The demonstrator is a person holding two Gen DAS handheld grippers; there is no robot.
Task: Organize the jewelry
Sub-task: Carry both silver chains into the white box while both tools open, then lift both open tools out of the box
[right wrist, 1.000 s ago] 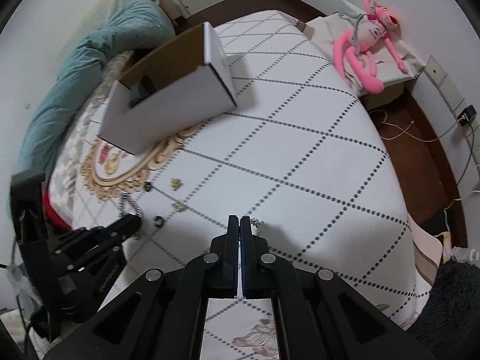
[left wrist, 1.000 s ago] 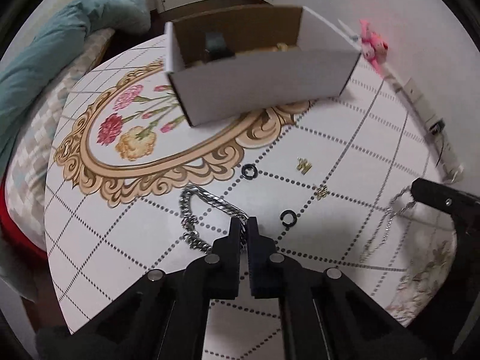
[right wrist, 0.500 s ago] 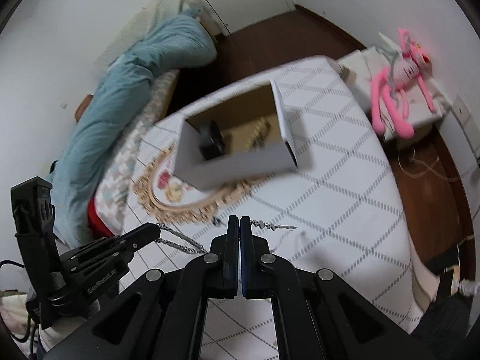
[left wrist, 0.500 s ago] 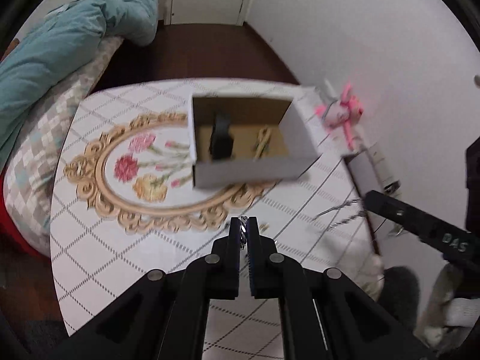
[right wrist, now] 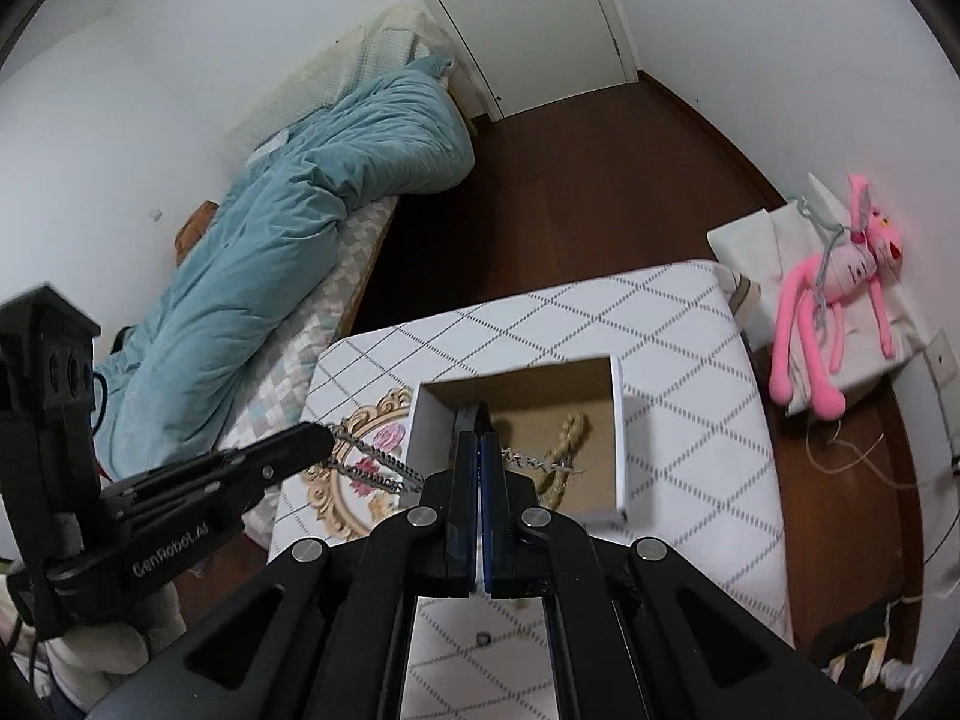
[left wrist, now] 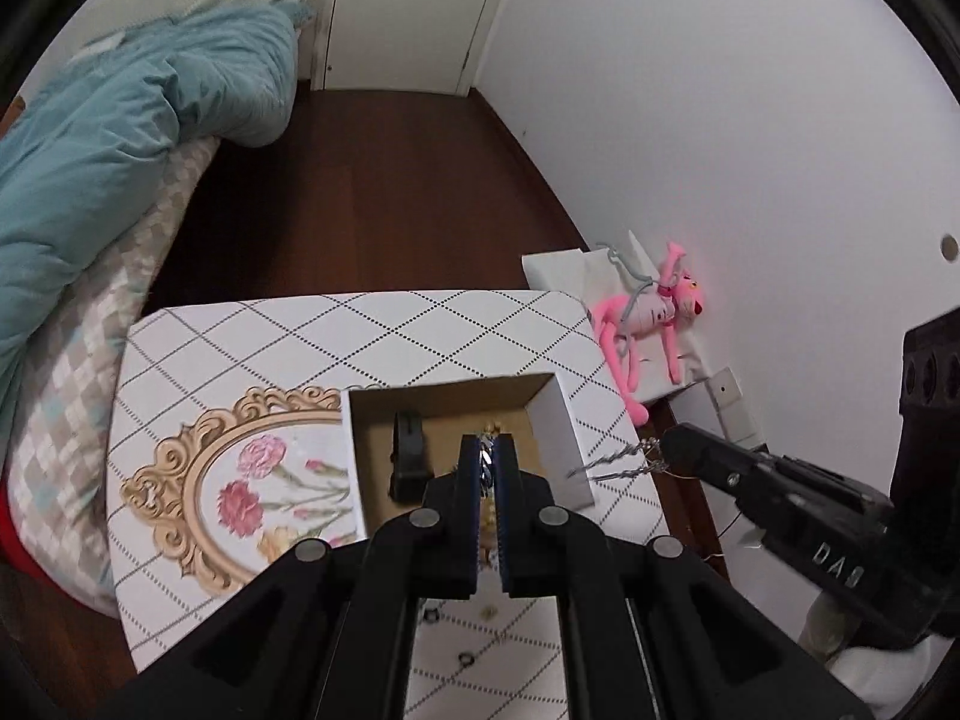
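- The chunky silver chain hangs in the air from your left gripper, whose fingers are pressed in on its links; in the right wrist view the chain droops off that gripper's tip, above the table's floral medallion.
- The thin twisted chain is pinched in your right gripper, its fingers closed together on it. Its loose end sticks out to the right of those fingers, over the open box.
- The cardboard box sits just ahead of and below both grippers, open side up, its white walls standing on the table.
- Inside the box, a gold rope-like piece lies on the brown floor, right of your right gripper's tips. A dark upright object stands in the box's left part, just left of your left gripper's fingers; what it is you cannot tell.
- Under your grippers, small pieces lie loose on the table: a dark ring and other small bits too small to make out.
- The table carries a white cloth with a dotted diamond pattern.
- Off to your right, beyond the table's edge, a pink plush toy lies on a white surface against the wall.
- To your left, a teal duvet is heaped on a bed.
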